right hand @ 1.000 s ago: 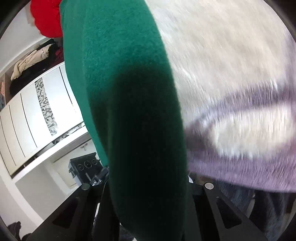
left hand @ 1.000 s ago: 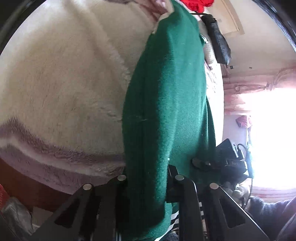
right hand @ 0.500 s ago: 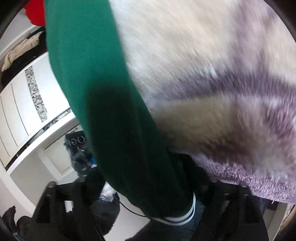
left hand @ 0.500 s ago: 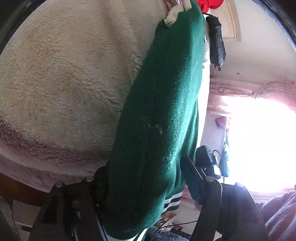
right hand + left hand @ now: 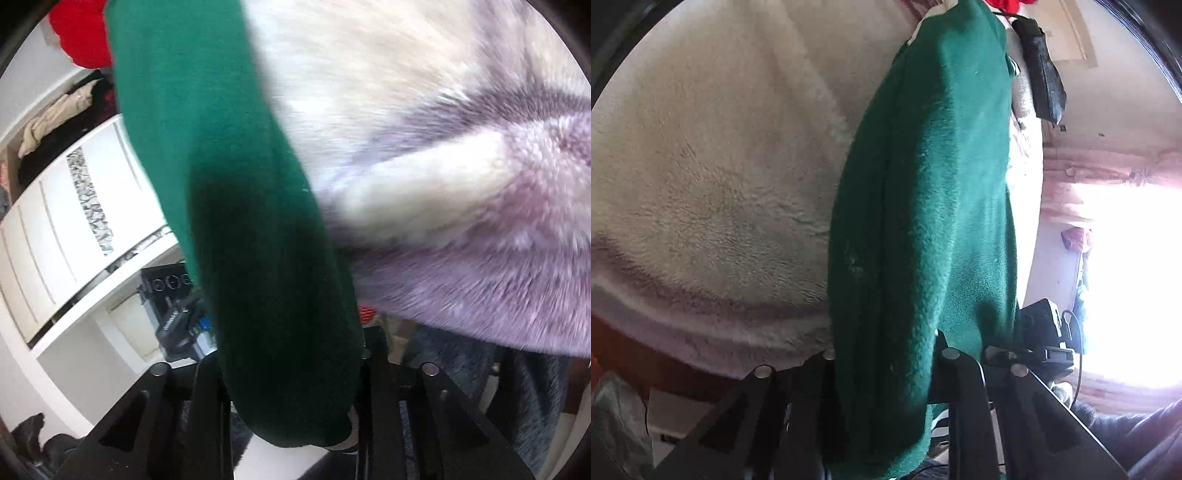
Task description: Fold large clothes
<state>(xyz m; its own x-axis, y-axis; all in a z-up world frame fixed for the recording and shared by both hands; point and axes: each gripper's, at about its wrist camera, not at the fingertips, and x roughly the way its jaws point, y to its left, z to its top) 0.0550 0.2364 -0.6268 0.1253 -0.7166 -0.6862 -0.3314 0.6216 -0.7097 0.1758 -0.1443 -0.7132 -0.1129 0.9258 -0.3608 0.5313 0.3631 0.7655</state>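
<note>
Left gripper: jaws clamped on the thick green fleece garment.
Right gripper: jaws pinching that garment's other end.
Garment: draped over the fluffy cream-and-lilac blanket.
Tip: keep both edges level, cloth taut.

A home bedroom: white wardrobe with stacked clothes, pink curtains, plush blanket.
</note>
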